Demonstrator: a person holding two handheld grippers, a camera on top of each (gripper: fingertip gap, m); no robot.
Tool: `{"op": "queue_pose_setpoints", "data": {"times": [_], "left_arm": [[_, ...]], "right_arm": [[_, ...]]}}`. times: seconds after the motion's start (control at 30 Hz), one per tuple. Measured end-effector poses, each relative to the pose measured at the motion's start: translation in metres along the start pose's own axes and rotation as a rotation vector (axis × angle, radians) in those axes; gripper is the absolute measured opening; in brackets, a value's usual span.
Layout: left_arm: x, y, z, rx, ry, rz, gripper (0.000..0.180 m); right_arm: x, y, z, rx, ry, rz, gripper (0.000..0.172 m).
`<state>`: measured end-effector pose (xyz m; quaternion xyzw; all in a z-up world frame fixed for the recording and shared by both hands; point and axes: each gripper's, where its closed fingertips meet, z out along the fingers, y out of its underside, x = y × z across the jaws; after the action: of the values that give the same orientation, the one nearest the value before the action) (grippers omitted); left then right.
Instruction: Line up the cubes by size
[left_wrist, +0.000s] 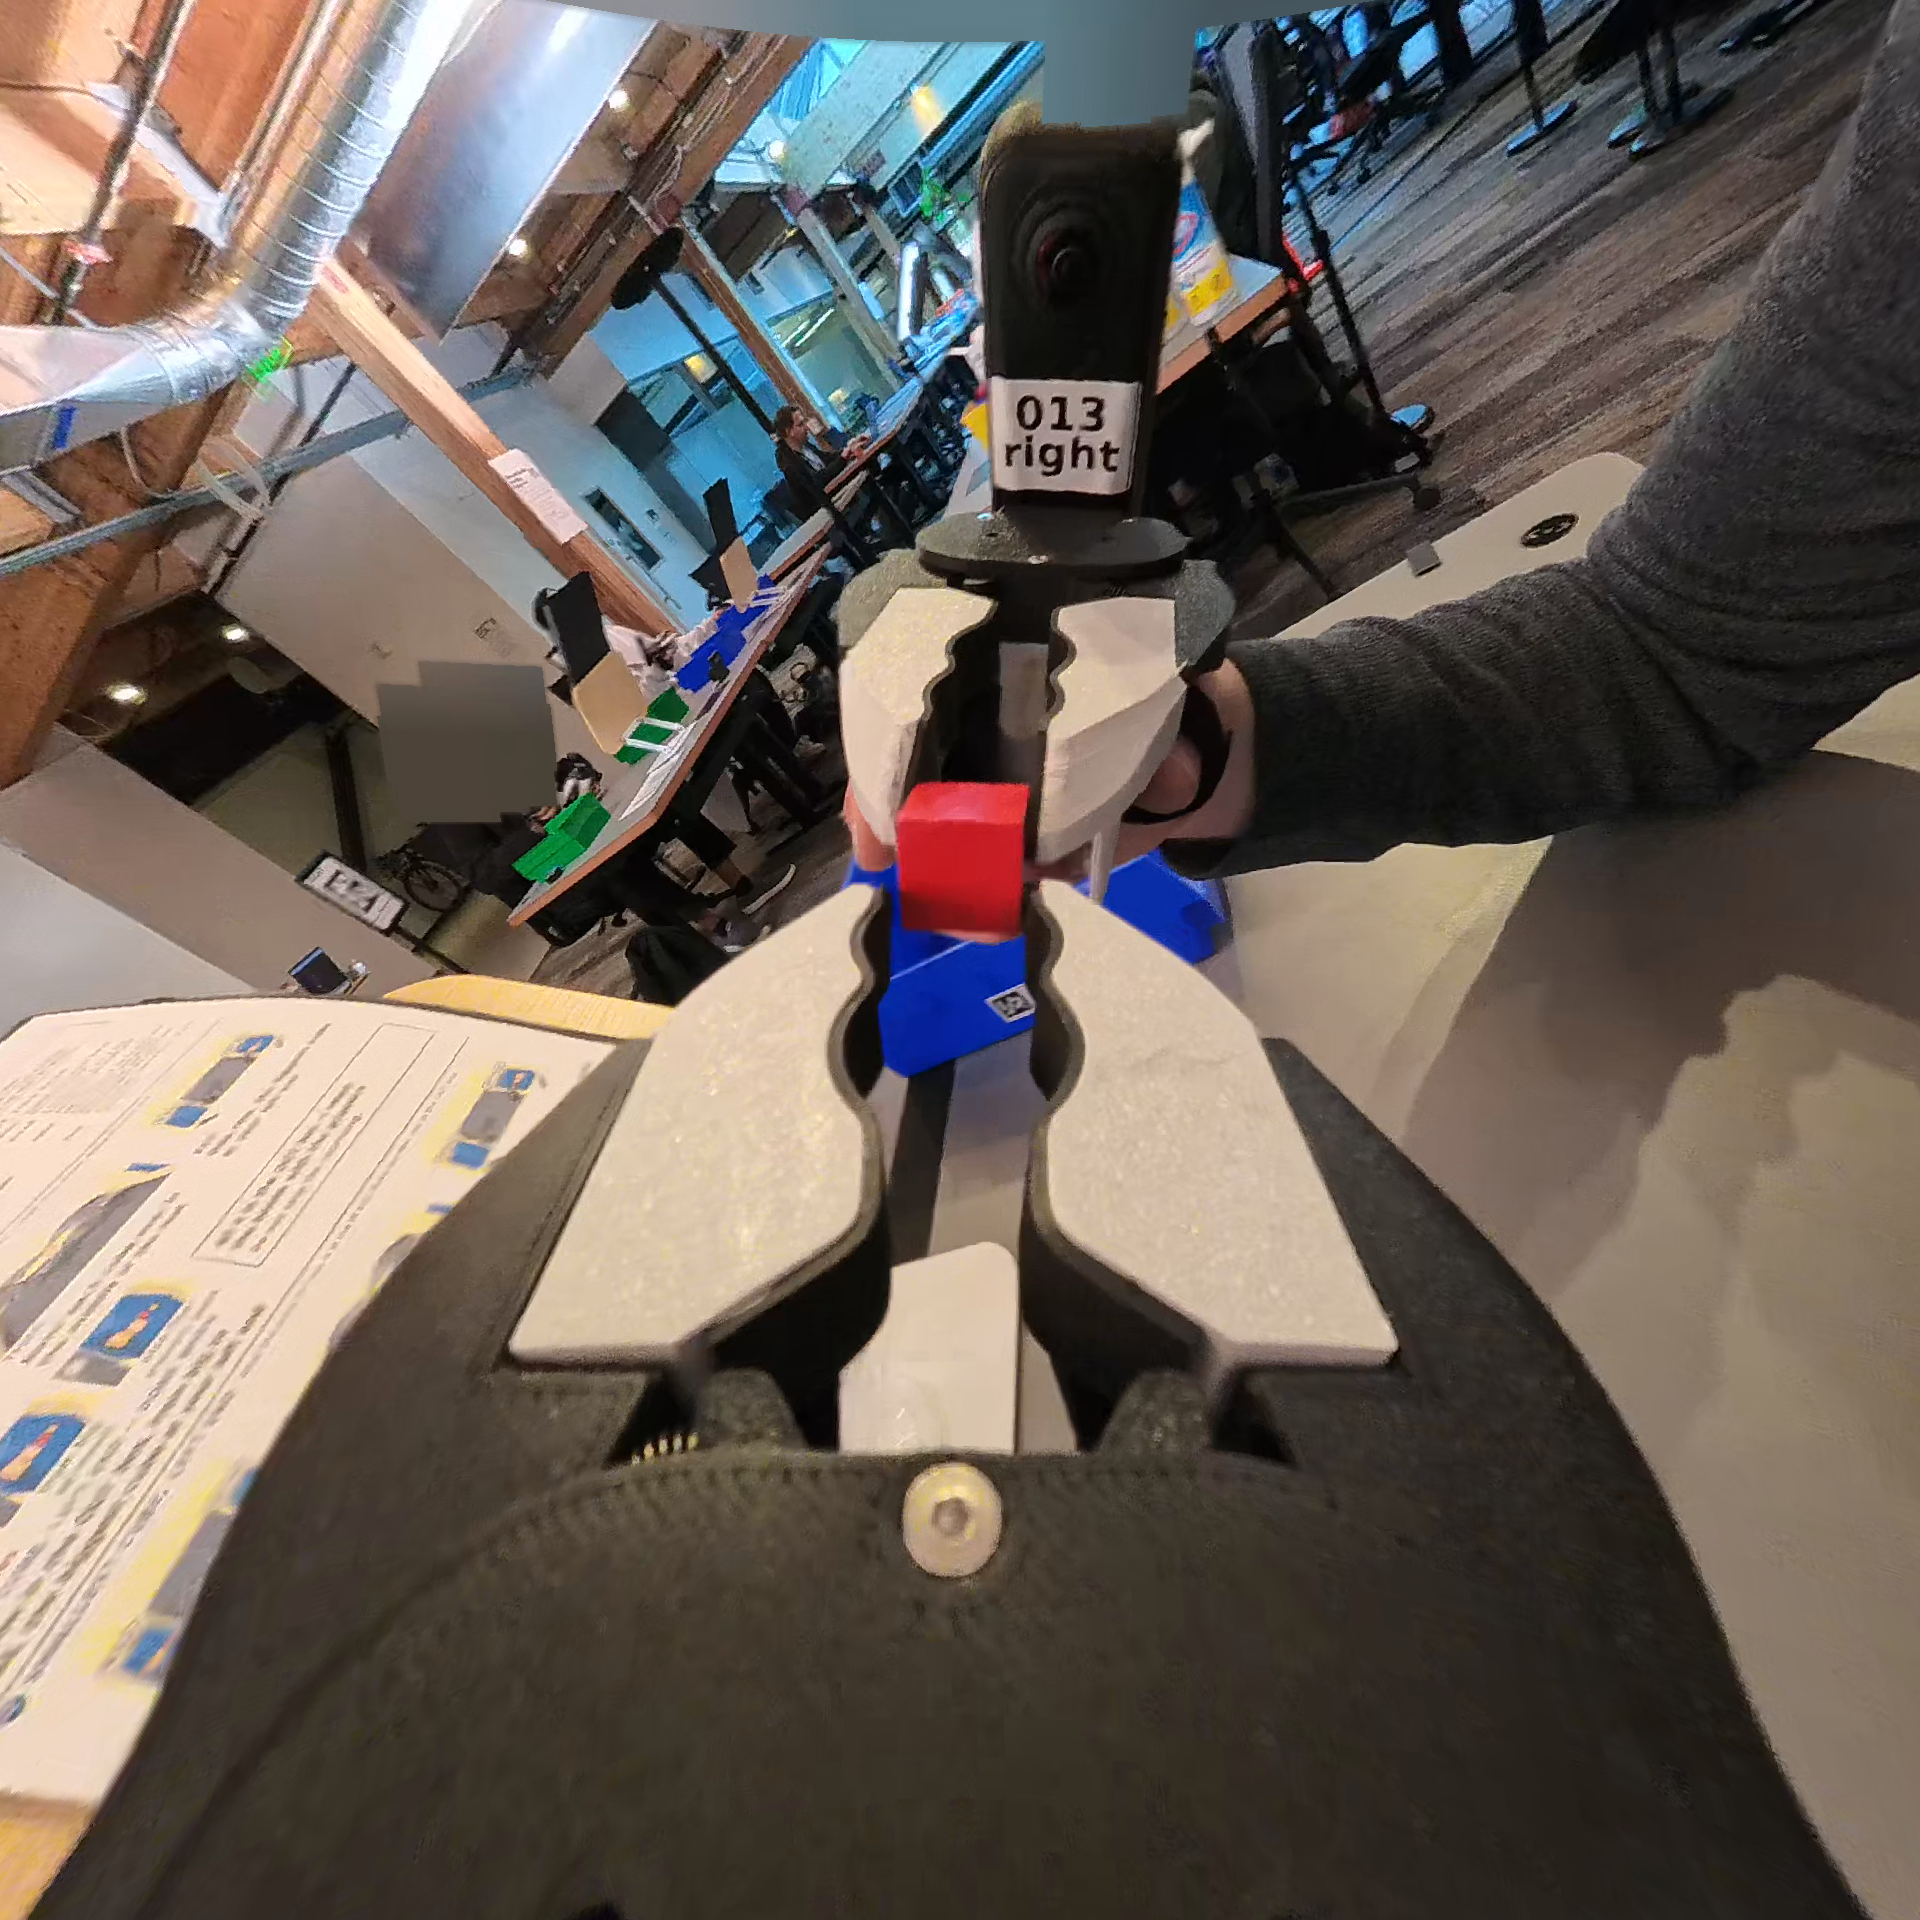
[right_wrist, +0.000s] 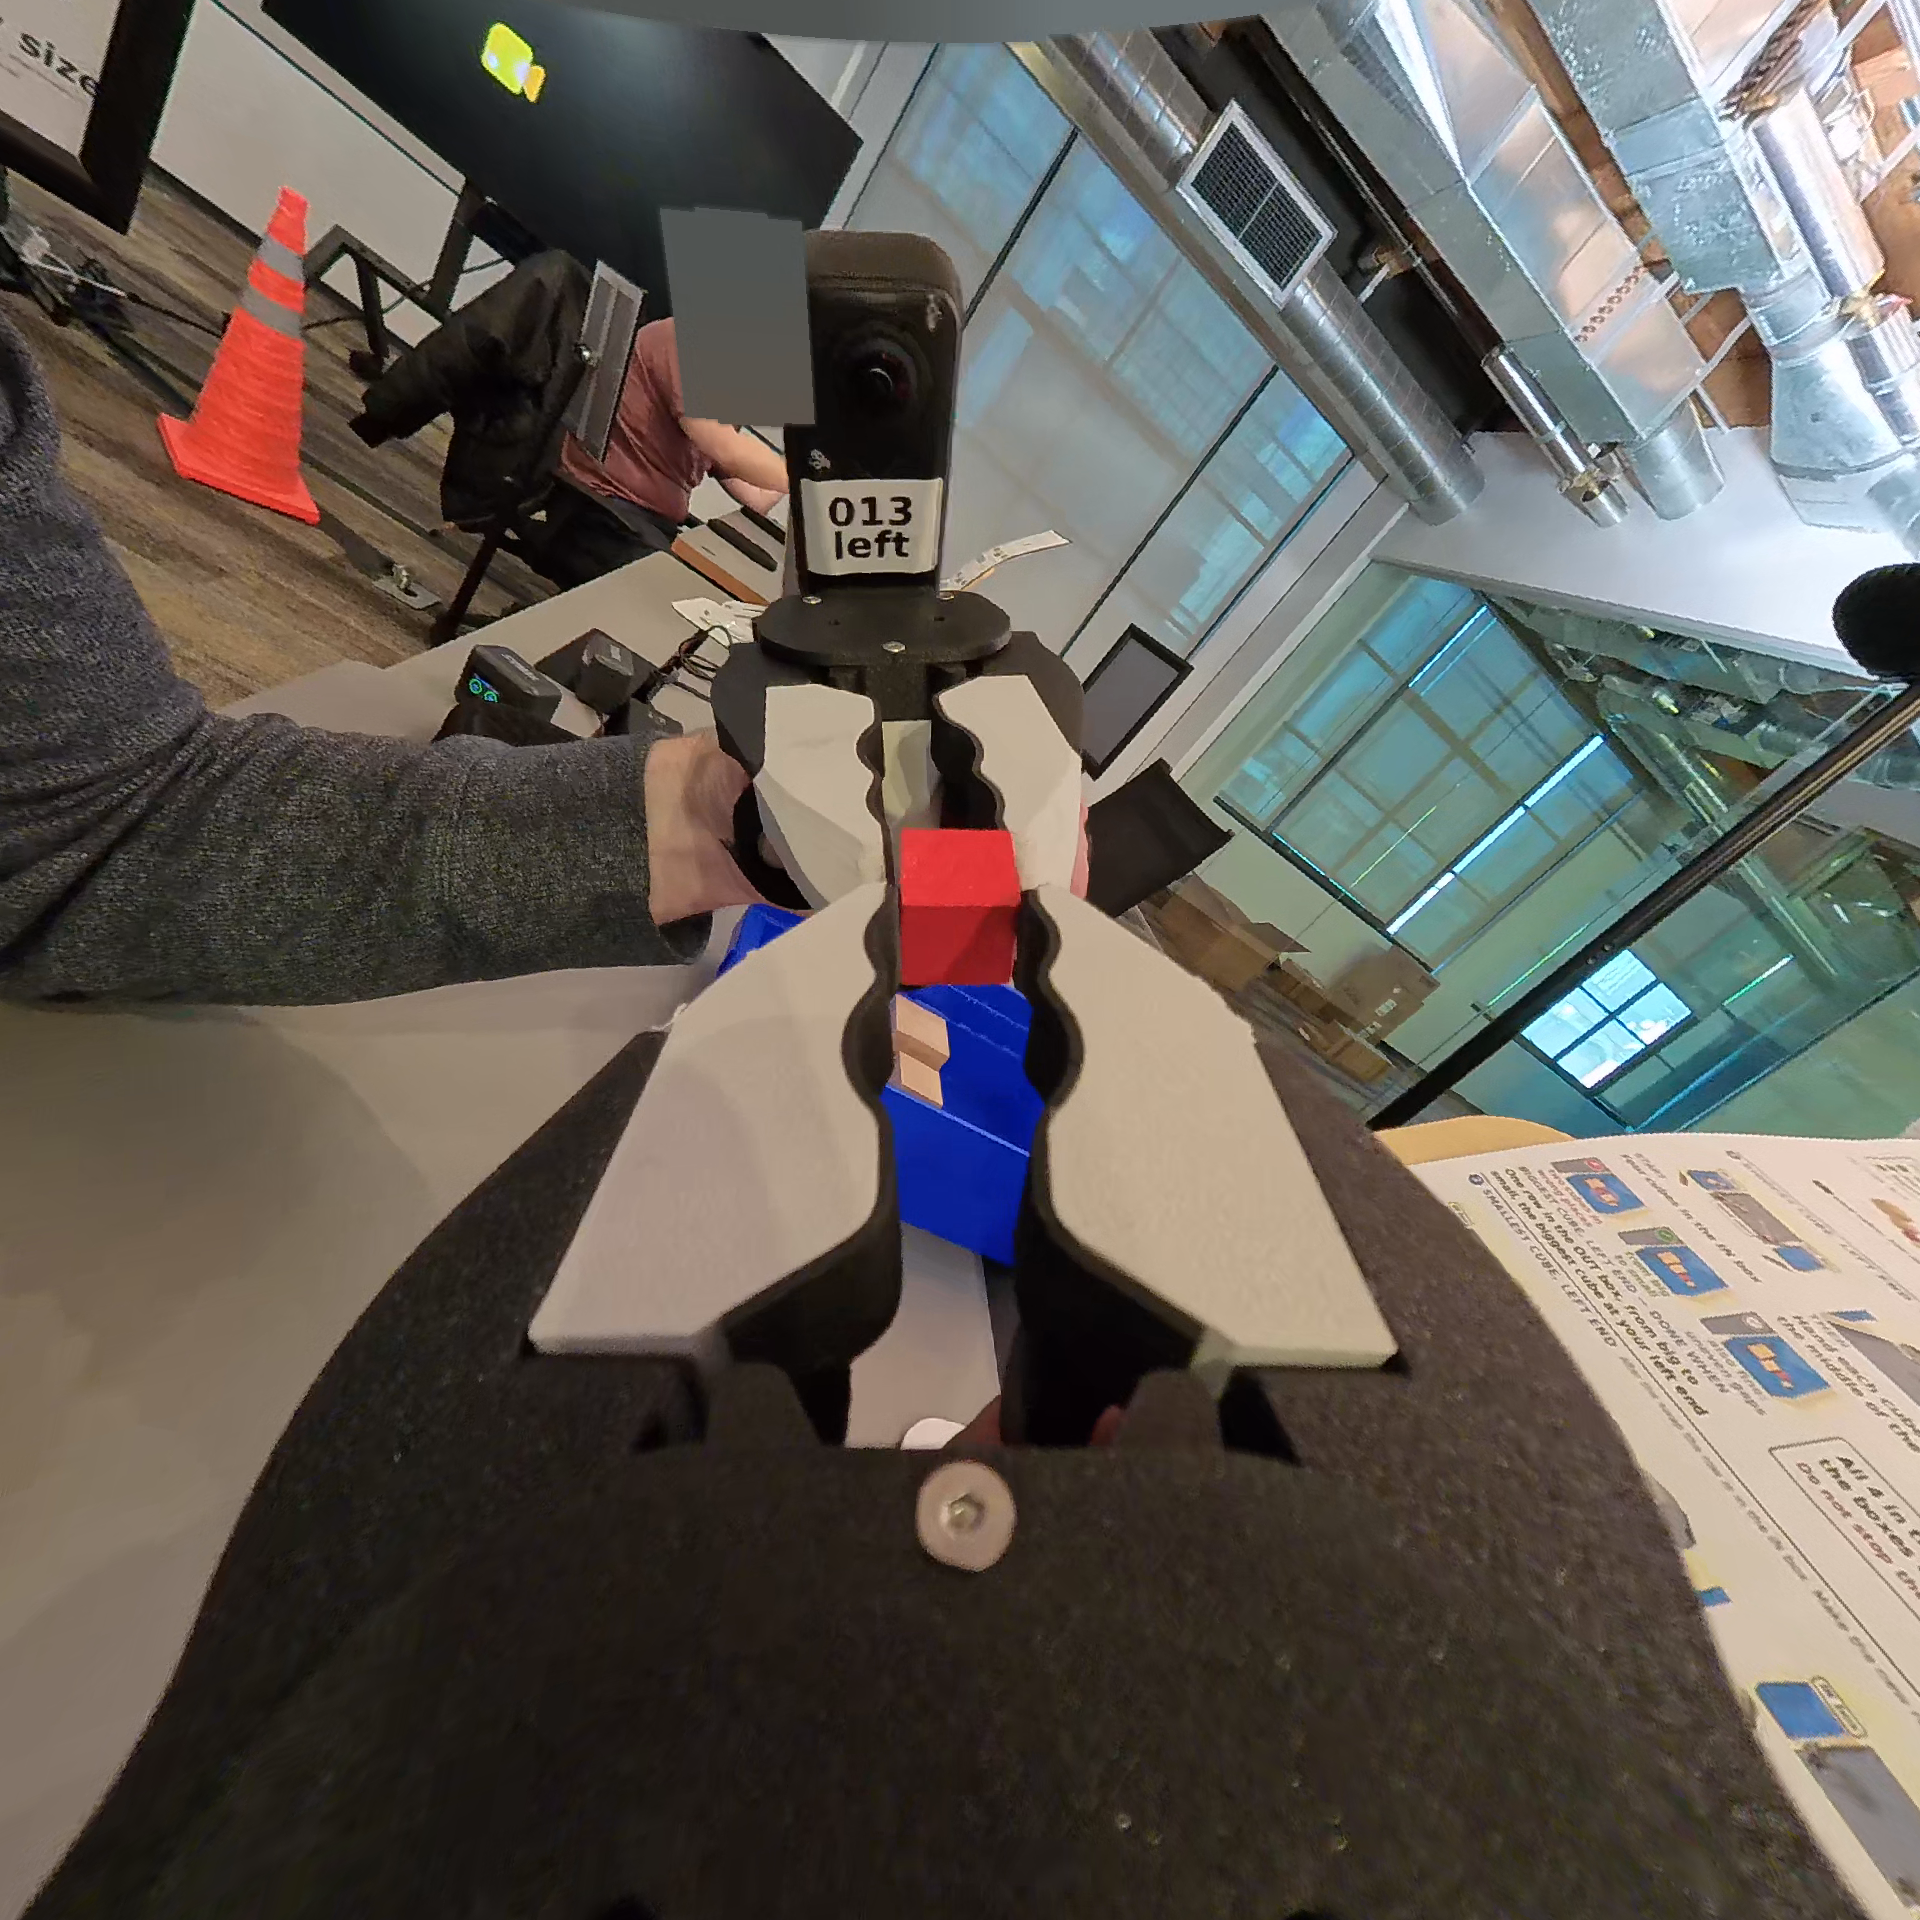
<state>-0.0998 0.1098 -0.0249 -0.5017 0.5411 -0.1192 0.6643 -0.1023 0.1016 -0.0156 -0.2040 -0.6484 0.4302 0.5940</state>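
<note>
- The left claw (left_wrist: 961, 914) and right claw (right_wrist: 956, 925) meet tip to tip, facing each other above the pale grey surface (left_wrist: 1558, 1091).
- Both clamp one small red wooden cube (left_wrist: 961, 868), pads pressing its opposite sides.
- The cube is matte, sharp-edged and level, held in the air.
- Just beneath it sits an open blue plastic box (right_wrist: 971, 1143).
- Farther off, grey-sleeved arms (left_wrist: 1558, 675) reach in, hands gripping the handles.

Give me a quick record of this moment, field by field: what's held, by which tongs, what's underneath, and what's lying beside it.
held object: small red cube
left tongs: closed on the cube
right tongs: closed on the same cube from the opposite side
below: open blue plastic box with pale wooden cubes inside
second blue box: behind
surface: grey table
beside: printed instruction sheet
</note>
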Motion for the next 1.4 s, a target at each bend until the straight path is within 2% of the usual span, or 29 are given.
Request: {"op": "queue_pose_setpoints", "data": {"times": [0.1, 0.17, 0.23, 0.3, 0.4, 0.57, 0.67, 0.77, 0.9, 1.1, 1.4], "left_arm": [[-0.008, 0.003, -0.007, -0.036, -0.044, 0.005, 0.025], [-0.012, 0.007, -0.014, -0.071, -0.075, 0.023, 0.014], [-0.018, 0.013, -0.022, -0.131, -0.111, 0.039, 0.002], [-0.022, 0.016, -0.03, -0.176, -0.14, 0.064, 0.0], [-0.025, 0.011, -0.041, -0.199, -0.173, 0.091, 0.0], [-0.021, -0.014, -0.046, -0.149, -0.185, 0.116, 0.0], [-0.006, -0.039, -0.031, -0.091, -0.137, 0.157, 0.0], [-0.002, -0.052, -0.016, -0.099, -0.158, 0.229, 0.0], [0.004, -0.062, 0.001, -0.071, -0.139, 0.253, 0.0], [0.004, -0.052, 0.014, -0.089, -0.107, 0.238, 0.0], [0.002, -0.047, 0.02, -0.098, -0.107, 0.234, 0.0]], "right_arm": [[0.01, -0.002, -0.011, -0.016, 0.032, -0.009, 0.021], [0.02, -0.006, -0.026, -0.039, 0.073, -0.03, 0.02], [0.035, -0.004, -0.048, -0.118, 0.142, -0.078, 0.02], [0.051, 0.006, -0.077, -0.25, 0.218, -0.131, 0.02], [0.069, 0.043, -0.131, -0.505, 0.282, -0.166, 0.021], [0.087, 0.108, -0.225, -0.831, 0.284, -0.071, 0.021], [0.084, 0.147, -0.265, -1.004, 0.192, -0.017, 0.02], [0.075, 0.188, -0.293, -1.163, 0.088, 0.067, 0.021], [0.055, 0.235, -0.306, -1.283, -0.057, 0.147, 0.021], [0.033, 0.295, -0.318, -1.425, -0.22, 0.231, 0.021], [0.017, 0.325, -0.309, -1.417, -0.346, 0.302, 0.021]]}}
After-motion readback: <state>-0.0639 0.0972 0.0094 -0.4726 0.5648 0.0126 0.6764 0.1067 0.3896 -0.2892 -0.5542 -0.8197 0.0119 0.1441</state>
